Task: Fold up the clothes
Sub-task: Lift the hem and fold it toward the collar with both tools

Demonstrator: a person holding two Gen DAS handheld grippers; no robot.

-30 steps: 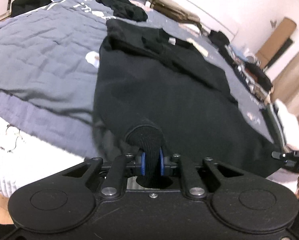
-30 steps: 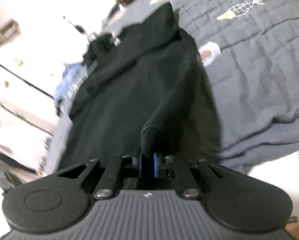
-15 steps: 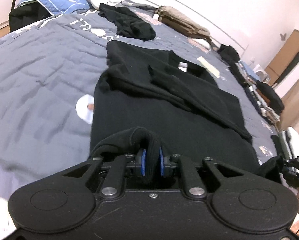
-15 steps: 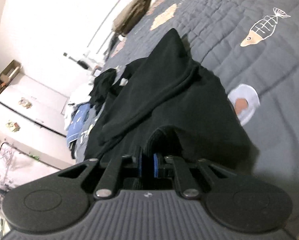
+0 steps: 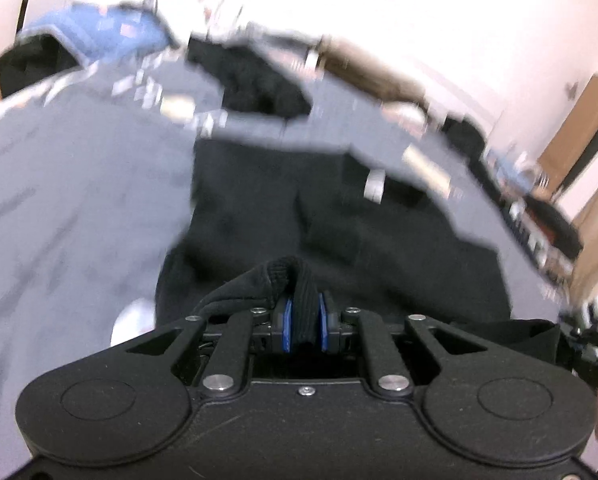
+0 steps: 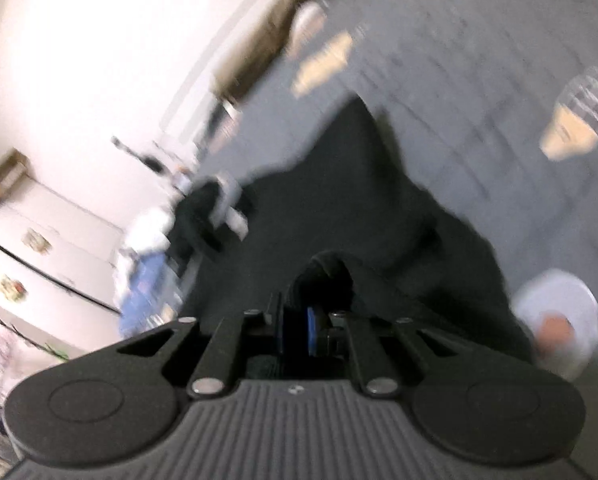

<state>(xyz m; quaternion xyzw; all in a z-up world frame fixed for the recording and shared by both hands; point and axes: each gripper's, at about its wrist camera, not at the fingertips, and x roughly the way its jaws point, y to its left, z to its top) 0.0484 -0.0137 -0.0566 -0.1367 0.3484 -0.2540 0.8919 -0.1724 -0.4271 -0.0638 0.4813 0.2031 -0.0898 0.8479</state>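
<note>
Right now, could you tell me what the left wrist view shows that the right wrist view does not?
Only the left wrist view shows the left gripper pinching the black garment's ribbed hem, the right gripper off to the side, and a brown board against the wall. Only the right wrist view shows the right gripper up close, closed on the fabric, and white cabinets. Both show the black garment on the grey bedspread and blue fabric beyond.
</note>
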